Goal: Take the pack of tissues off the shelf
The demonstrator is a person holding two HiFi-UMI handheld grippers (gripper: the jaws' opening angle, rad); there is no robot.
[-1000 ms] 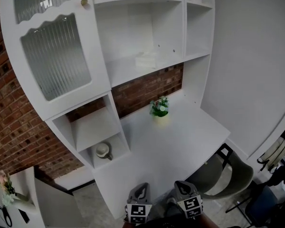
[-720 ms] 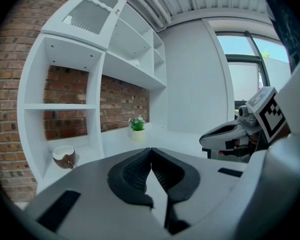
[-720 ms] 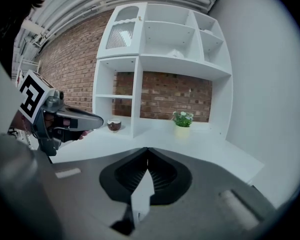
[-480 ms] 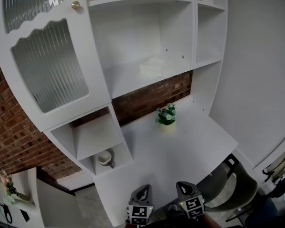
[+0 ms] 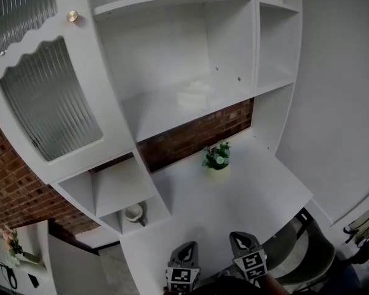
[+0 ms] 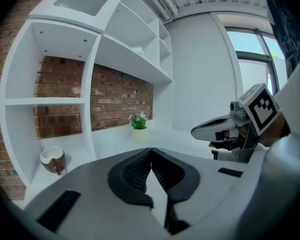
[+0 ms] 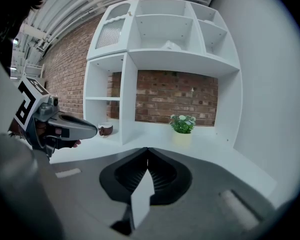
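Head view puts both of your tools low at the near edge of the desk (image 5: 234,192), side by side: the left tool (image 5: 184,249) and the right tool (image 5: 242,239), each pointing toward the white shelving unit. In the left gripper view the left tool's jaws are pressed together with nothing between them. The right gripper view shows the same for the right tool, its pads meeting and empty.

The pack of tissues (image 5: 195,95) lies on the wide upper shelf (image 5: 149,114), towards its right half. It is pale against the white, so its edges are hard to make out. It is well apart from both tools, above and behind the small potted plant (image 5: 216,157), which stands at the back of the desk in front of the brick wall. A cup (image 5: 134,212) sits in the lower left cubby, away from the route.

You look to be in the approach step, with nothing grasped yet. The next move calls for lifting one tool up to shelf level, and the right one seems better lined up. Spread its jaws before it arrives and carry it over the plant. Then set the jaws squarely across the pack. The pack is probably soft, so pinch gently and draw it out clear of the upright divider on the right.
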